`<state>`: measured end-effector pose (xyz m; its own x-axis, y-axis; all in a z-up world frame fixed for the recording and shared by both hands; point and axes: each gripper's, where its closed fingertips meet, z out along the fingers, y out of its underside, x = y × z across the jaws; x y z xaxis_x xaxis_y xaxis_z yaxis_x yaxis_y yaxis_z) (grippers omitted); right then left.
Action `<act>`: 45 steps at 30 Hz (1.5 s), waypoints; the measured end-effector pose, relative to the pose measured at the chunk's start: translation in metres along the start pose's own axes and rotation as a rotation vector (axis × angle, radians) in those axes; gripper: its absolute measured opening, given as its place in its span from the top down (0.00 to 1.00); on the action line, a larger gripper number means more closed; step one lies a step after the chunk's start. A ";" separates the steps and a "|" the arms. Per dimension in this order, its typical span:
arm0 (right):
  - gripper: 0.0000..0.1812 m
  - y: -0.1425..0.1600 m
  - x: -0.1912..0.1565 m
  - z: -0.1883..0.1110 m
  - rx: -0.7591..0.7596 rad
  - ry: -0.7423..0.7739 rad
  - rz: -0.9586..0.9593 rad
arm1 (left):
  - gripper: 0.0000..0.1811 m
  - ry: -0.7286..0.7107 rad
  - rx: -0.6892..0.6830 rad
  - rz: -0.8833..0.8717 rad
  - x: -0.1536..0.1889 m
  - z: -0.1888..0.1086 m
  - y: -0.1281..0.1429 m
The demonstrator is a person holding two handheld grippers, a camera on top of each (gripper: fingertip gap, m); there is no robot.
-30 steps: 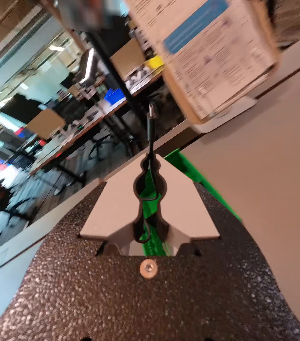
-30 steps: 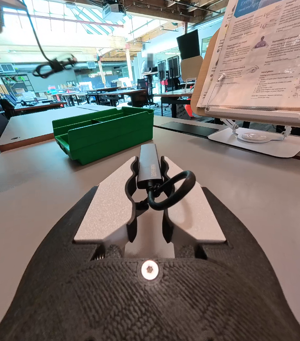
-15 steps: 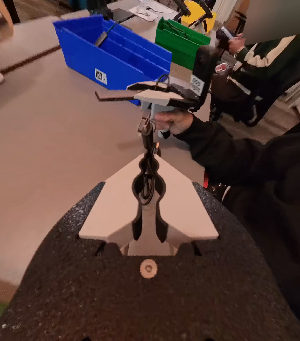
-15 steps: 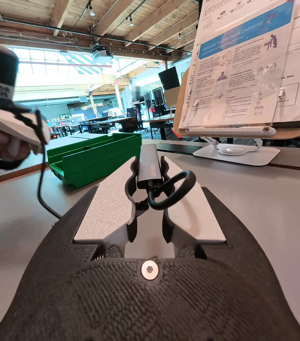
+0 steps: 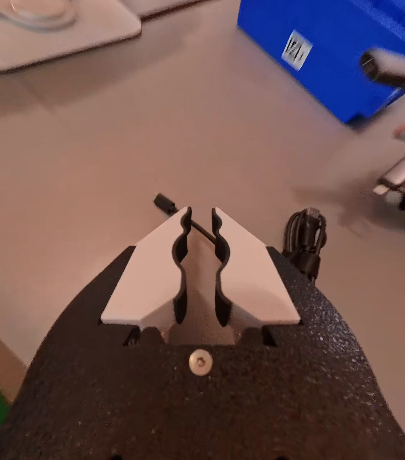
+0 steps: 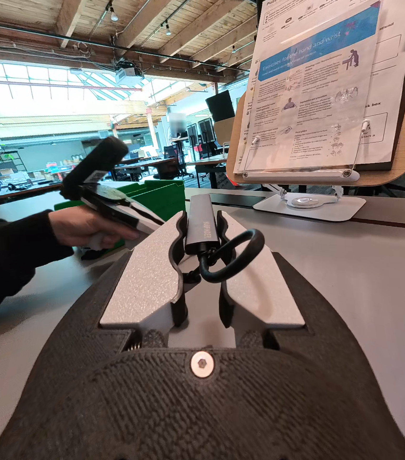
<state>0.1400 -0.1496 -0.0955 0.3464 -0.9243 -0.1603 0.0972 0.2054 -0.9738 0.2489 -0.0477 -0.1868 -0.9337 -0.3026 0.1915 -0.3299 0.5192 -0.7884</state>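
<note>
L gripper (image 5: 201, 211) is hanging jaws slightly apart over the table (image 5: 96, 154), gripping nothing; thin black cable (image 5: 202, 231) is passing loose through the gap, its plug (image 5: 162, 200) lying on the table just past the L tip, pointing away-left, long axis diagonal. Coiled cable bundle (image 5: 304, 239) is sitting just R of the jaws. R gripper (image 6: 201, 214) is clamping a grey hub (image 6: 201, 220), long axis running fwd along the fingers, its black lead (image 6: 231, 256) looping back. Blue bin (image 5: 333, 49) is standing twd far R edge; green bin (image 6: 156, 196) far L.

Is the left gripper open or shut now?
Open. The left gripper shows a clear gap between its fingertips; the thin black cable lies loose across it.
</note>
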 end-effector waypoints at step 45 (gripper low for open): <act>0.87 0.000 0.015 -0.005 -0.018 0.097 -0.033 | 0.98 0.329 -0.320 0.228 0.085 0.025 0.003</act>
<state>0.1401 -0.1648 -0.0992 0.2511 -0.9574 -0.1422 0.0900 0.1694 -0.9814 0.1715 -0.0918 -0.1877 -0.9642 0.0877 0.2502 -0.0910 0.7768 -0.6232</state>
